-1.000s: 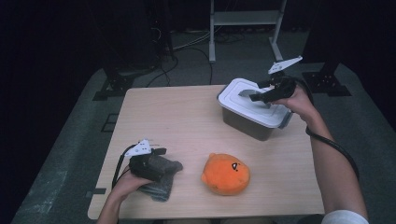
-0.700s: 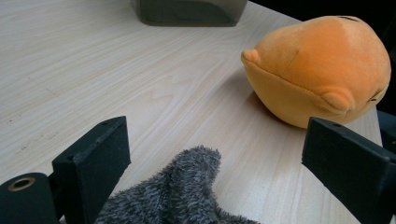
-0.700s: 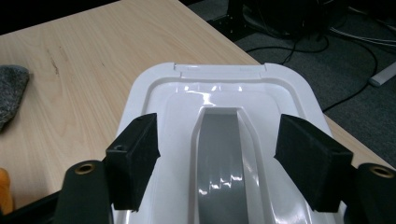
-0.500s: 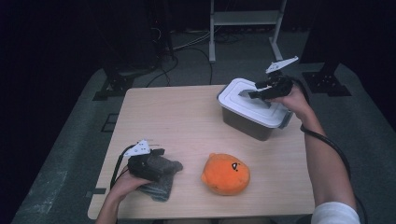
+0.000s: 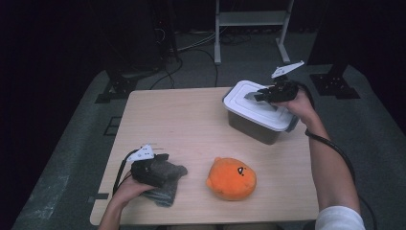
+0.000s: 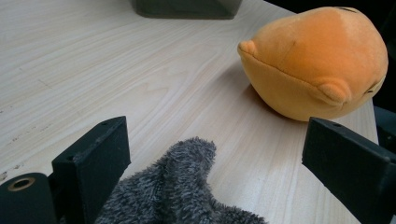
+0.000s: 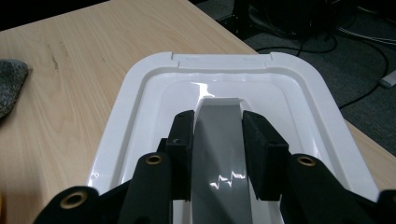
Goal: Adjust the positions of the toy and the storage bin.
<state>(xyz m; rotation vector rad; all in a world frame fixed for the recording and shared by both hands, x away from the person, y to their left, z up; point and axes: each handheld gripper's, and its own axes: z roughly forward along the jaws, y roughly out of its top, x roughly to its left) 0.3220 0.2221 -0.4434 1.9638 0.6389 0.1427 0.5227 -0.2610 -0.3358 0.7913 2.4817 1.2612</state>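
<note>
A grey box (image 5: 253,128) with a white lid (image 5: 277,120) stands at the table's far right. My right gripper (image 5: 256,96) lies over the lid. Its jaws have just been closing and now press on both sides of the lid's grey handle (image 7: 219,154), as the right gripper (image 7: 218,122) view shows. At the near left, my left gripper (image 5: 162,165) rests on a grey fuzzy cloth (image 5: 167,187). Its jaws stand wide apart in the left gripper (image 6: 217,130) view, with the cloth (image 6: 177,186) lying loose between them. An orange plush (image 5: 232,178) sits just right of it (image 6: 317,60).
The light wooden table (image 5: 182,120) has bare room across its middle and far left. Beyond it a metal stand (image 5: 251,19) and cables (image 5: 191,45) lie on the dark floor. The right gripper's cable (image 5: 335,148) trails along the forearm.
The right gripper has shifted only slightly over the lid. The left hand, cloth and plush have stayed where they were.
</note>
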